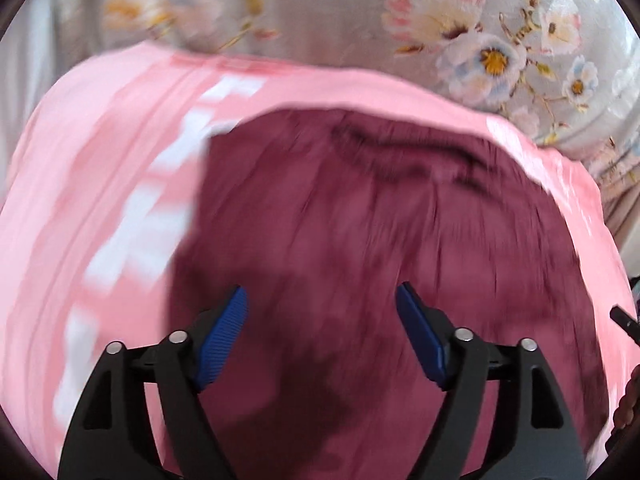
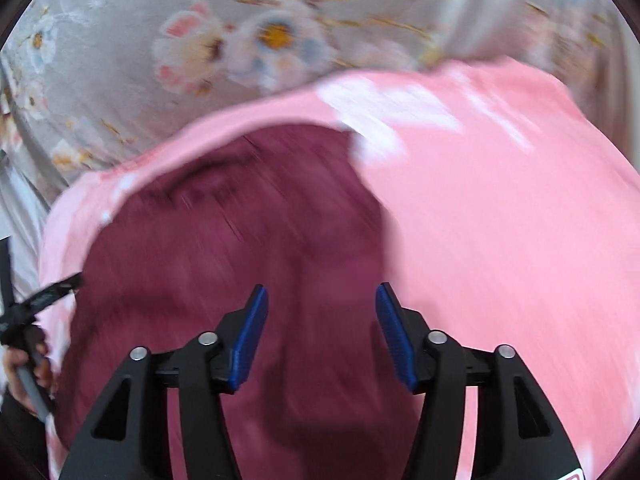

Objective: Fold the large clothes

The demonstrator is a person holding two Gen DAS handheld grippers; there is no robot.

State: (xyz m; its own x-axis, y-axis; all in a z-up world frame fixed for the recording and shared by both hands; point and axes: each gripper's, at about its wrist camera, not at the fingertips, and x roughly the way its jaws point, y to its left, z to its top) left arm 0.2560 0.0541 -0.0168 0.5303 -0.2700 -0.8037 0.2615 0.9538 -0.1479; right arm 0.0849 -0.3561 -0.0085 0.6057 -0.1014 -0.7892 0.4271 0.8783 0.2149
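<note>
Both views heavily motion-blurred.

Left wrist view, left to right: pink cloth [image 1: 100, 184] with blurred white markings covers the left side. At centre a maroon garment [image 1: 360, 220] lies spread on top of the pink cloth, its far edge curved with a dark seam or collar line. Left gripper [image 1: 322, 300] hangs above the maroon garment, jaws spread, blue pads [image 1: 224, 336] well apart, nothing between them, no contact with the fabric visible. Far right, a grey floral sheet [image 1: 500, 40] shows beyond the pink edge.

Right wrist view, left to right: at the left edge a hand [image 2: 24, 372] grips a grey handle; black straps just above it. Floral sheet [image 2: 140, 60] fills the upper left. Maroon garment [image 2: 200, 260] occupies centre-left, lying on the pink cloth [image 2: 500, 240], which fills the right side. Right gripper [image 2: 322, 300] is over the maroon garment near its right border, jaws spread, nothing pinched.
</note>
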